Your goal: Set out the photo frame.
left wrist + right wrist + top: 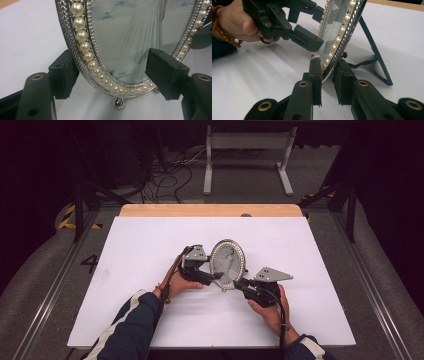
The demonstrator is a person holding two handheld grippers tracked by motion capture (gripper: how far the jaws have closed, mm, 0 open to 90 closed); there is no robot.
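Observation:
An oval silver picture frame [227, 262] edged with pearls stands upright on its rear strut [374, 50] near the middle of the white table [150, 240]. My right gripper [328, 72] is shut on the frame's lower right rim [342, 30], one pad on the front and one on the back. My left gripper [112, 72] straddles the lower left rim [85, 47]. One jaw is behind the rim and the other stands in front of the glass, wide apart and not visibly pressing. In the high view the left gripper [218, 276] and right gripper [239, 282] meet at the frame's bottom.
The white sheet covers a wooden tabletop [210, 210] whose far edge shows. Beyond it are a grey metal stand [247, 150] and loose cables [165, 175] on the floor. Both forearms come in from the near edge, in dark sleeves.

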